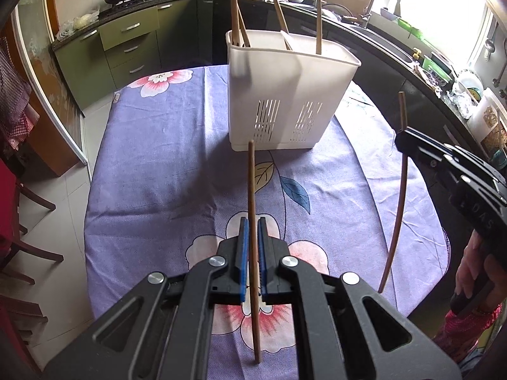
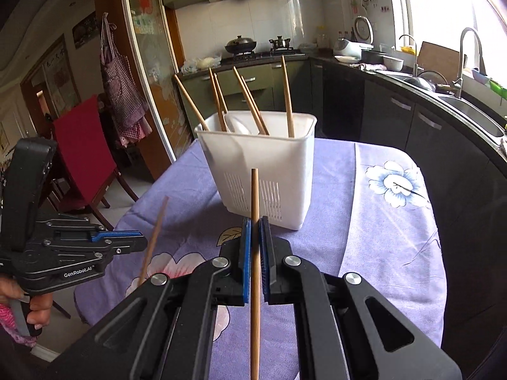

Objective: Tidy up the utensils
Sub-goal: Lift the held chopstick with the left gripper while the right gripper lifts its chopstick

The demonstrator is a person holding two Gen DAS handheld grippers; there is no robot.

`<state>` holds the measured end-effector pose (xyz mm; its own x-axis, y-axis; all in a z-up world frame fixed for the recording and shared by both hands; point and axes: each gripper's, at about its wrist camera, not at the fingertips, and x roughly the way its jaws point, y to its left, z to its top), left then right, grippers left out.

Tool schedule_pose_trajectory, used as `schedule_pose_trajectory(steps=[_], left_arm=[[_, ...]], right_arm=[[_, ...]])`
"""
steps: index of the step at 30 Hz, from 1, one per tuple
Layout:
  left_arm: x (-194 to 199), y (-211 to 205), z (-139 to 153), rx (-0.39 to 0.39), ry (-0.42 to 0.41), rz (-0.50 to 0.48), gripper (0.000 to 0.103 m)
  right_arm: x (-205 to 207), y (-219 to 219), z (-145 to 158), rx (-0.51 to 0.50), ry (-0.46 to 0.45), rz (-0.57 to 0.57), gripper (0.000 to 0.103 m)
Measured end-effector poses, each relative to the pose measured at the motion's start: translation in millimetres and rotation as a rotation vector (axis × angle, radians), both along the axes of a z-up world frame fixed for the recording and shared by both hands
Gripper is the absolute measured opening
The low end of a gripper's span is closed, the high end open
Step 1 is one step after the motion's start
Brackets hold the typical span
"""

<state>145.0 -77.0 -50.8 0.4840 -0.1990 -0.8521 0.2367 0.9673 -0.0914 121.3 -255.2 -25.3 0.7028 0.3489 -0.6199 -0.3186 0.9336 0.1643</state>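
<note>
A white slotted utensil holder [image 1: 285, 95] stands on the purple floral tablecloth [image 1: 158, 164], with several wooden chopsticks standing in it; it also shows in the right wrist view [image 2: 263, 171]. My left gripper [image 1: 252, 224] is shut on an upright wooden chopstick [image 1: 252, 183], short of the holder. My right gripper [image 2: 255, 224] is shut on another upright chopstick [image 2: 254, 196], also short of the holder. The right gripper shows at the right of the left wrist view [image 1: 404, 141] with its chopstick [image 1: 401, 190]. The left gripper shows at the left of the right wrist view [image 2: 144, 247] with its chopstick [image 2: 155, 237].
The table is oval, with its edges dropping to a tiled floor [image 1: 57, 221]. Wooden chairs with red covers [image 2: 85, 158] stand at the left. A dark kitchen counter with a sink [image 2: 469, 117] runs along the right and back.
</note>
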Motion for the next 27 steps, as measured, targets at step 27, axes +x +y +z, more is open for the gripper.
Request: schedule_pose_trajectory(steps=[27], left_arm=[[70.9,2.5,-81.0,0.106,0.236,0.0,0.021]], right_arm=[[-32.2,-16.1,40.1,0.039,-0.079,-0.014,0.006]])
